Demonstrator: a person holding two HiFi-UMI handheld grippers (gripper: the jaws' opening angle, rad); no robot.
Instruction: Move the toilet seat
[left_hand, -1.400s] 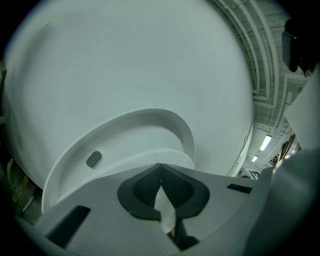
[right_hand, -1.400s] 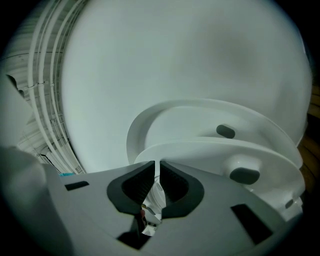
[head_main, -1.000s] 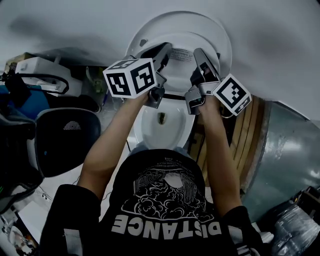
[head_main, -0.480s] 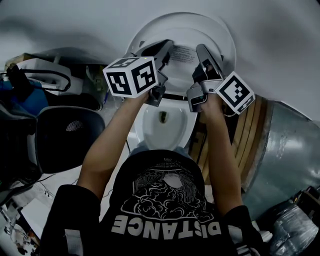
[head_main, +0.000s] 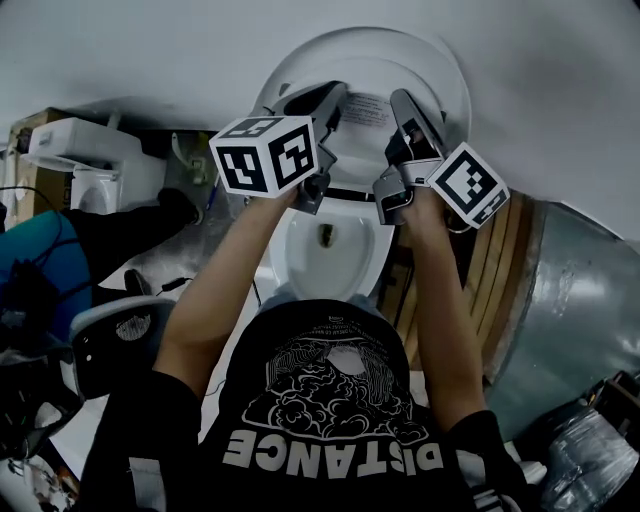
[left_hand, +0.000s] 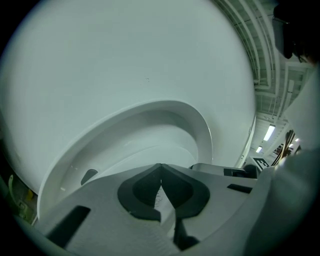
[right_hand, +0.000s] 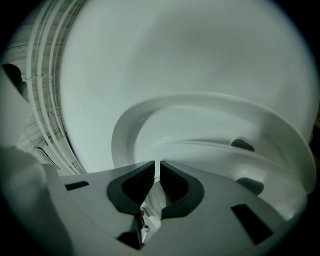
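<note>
The white toilet seat (head_main: 365, 62) stands raised above the open bowl (head_main: 325, 255) in the head view. Both grippers point up at it, side by side. My left gripper (head_main: 333, 92) rests its tips against the seat's left part, jaws shut with nothing between them. My right gripper (head_main: 401, 97) touches the seat's right part, with only a thin slit between its pads and nothing seen in it. In the left gripper view the seat's curved ring (left_hand: 150, 112) arcs just past the left gripper (left_hand: 161, 167). The right gripper view shows the ring (right_hand: 210, 107) beyond the right gripper (right_hand: 156, 164).
A grey metal duct (head_main: 570, 300) and wooden slats (head_main: 500, 270) stand close to the toilet's right. At the left are a black chair (head_main: 120, 340), a white box (head_main: 85, 150) and cables on the floor. My own arms and black shirt fill the lower middle.
Both grippers and the seat have crept slightly upward and to the right. The black chair at the left has slid down and away toward the lower left.
</note>
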